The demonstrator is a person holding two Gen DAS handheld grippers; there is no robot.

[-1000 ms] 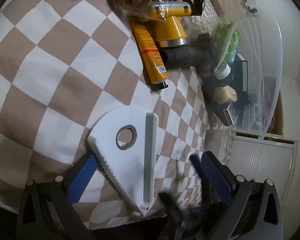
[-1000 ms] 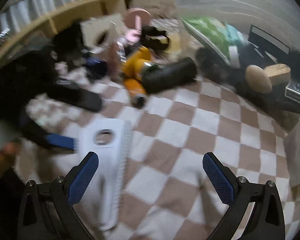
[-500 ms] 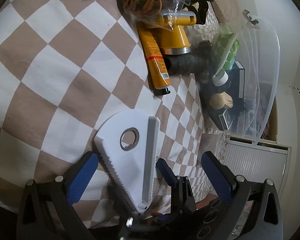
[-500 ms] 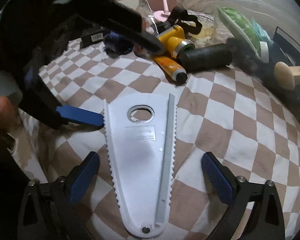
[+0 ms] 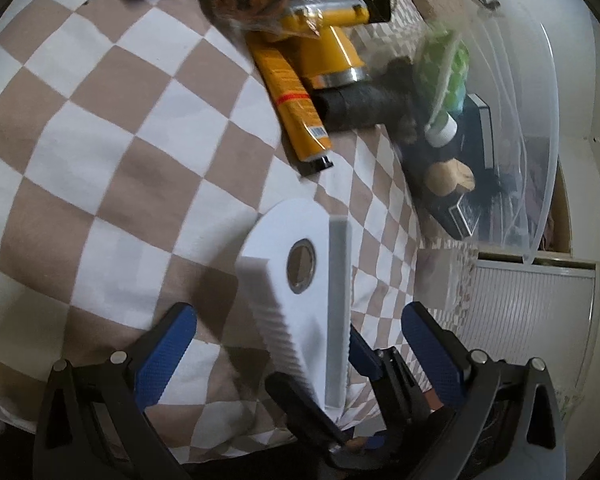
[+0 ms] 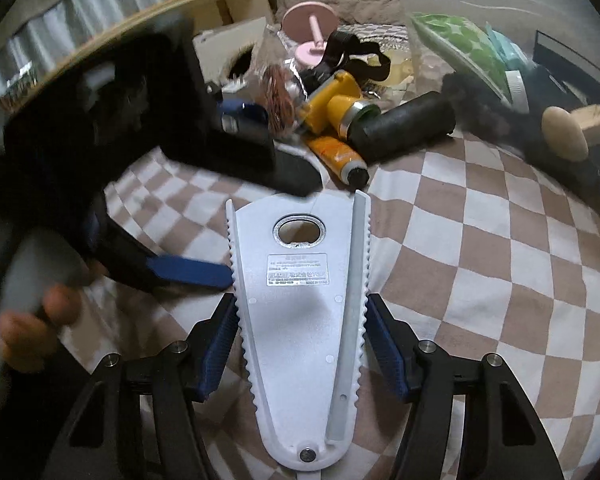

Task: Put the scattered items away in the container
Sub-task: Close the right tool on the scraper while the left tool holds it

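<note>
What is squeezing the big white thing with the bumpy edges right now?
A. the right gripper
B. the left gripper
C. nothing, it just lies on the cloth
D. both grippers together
A: in the right wrist view the right gripper has its blue jaws pressed against both toothed sides of the white jar opener, while the left gripper stands wide open, with one jaw only beside the opener's edge.

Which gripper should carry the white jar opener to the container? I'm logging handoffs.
Right. The right gripper has both pads against the white jar opener's serrated edges, while the left gripper stands open around it, gripping nothing.
</note>
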